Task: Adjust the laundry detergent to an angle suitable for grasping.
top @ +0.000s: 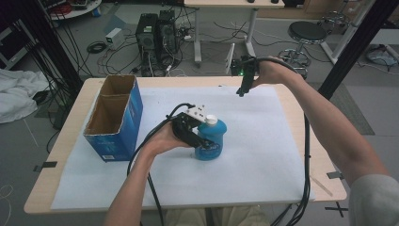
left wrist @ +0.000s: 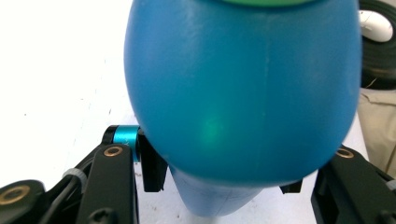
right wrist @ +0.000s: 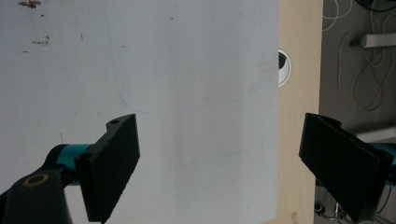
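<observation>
A blue plastic bottle [top: 210, 138] with a white cap stands upright near the middle of the white sheet [top: 263, 141]. My left gripper [top: 192, 131] comes at it from the left and is shut on its body. In the left gripper view the bottle [left wrist: 243, 93] bulges between the two black jaws, and the gripper [left wrist: 219, 184] has a pad pressed on each side. My right gripper [top: 243, 89] hangs raised over the far edge of the sheet, pointing down. Its jaws stand wide apart in the right gripper view with nothing between them [right wrist: 219, 163].
An open blue cardboard box [top: 114, 117] stands at the left of the table. The wooden table edge [right wrist: 299, 93] with a cable hole [right wrist: 284, 67] lies below the right gripper. Computer towers, cables and a stool are on the floor beyond the table.
</observation>
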Motion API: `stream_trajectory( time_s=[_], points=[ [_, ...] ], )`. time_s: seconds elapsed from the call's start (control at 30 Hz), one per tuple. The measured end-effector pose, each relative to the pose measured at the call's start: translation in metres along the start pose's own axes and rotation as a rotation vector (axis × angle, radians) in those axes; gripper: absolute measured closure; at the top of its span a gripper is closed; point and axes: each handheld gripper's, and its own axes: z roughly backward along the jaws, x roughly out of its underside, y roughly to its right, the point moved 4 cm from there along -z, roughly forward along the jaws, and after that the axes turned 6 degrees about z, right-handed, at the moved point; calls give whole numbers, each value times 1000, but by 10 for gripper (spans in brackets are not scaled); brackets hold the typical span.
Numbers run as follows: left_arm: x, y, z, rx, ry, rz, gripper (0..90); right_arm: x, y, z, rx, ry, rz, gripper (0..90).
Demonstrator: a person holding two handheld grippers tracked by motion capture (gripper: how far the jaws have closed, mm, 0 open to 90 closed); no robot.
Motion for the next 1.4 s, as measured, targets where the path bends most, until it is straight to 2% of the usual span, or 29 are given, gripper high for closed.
stream_trajectory(
  time_s=[0.33,0.47,0.5,0.63,0.67,0.8,0.87,1.1,1.2,1.33,1.4],
  points=[
    [5,0,0,41,-12,-21,470,-6,-2,-3,-3,-4,19,115],
    [9,-1,0,40,-16,-21,469,-7,-3,-3,-3,-2,18,115],
    [10,-1,0,40,-6,-11,469,-7,-3,-3,-4,-4,21,116],
    [14,-1,1,43,-1,-22,467,-7,-3,-3,-8,-2,18,115],
    [15,-1,1,44,9,-12,464,-7,-3,-3,-10,-1,16,116],
    [17,-2,2,45,5,-29,460,-8,-3,-3,-9,-1,12,115],
    [17,-1,2,51,14,-12,458,-8,-3,-3,-7,2,15,115],
    [18,-2,1,54,8,-8,448,-8,-1,2,-3,24,3,116],
    [20,-1,-3,53,-23,-4,421,-7,-1,1,-4,19,4,115],
    [19,-2,-2,55,-16,4,417,-7,-2,1,-5,15,1,115],
    [19,-2,-2,53,-9,9,381,-7,-2,1,-4,15,7,115]
  ],
)
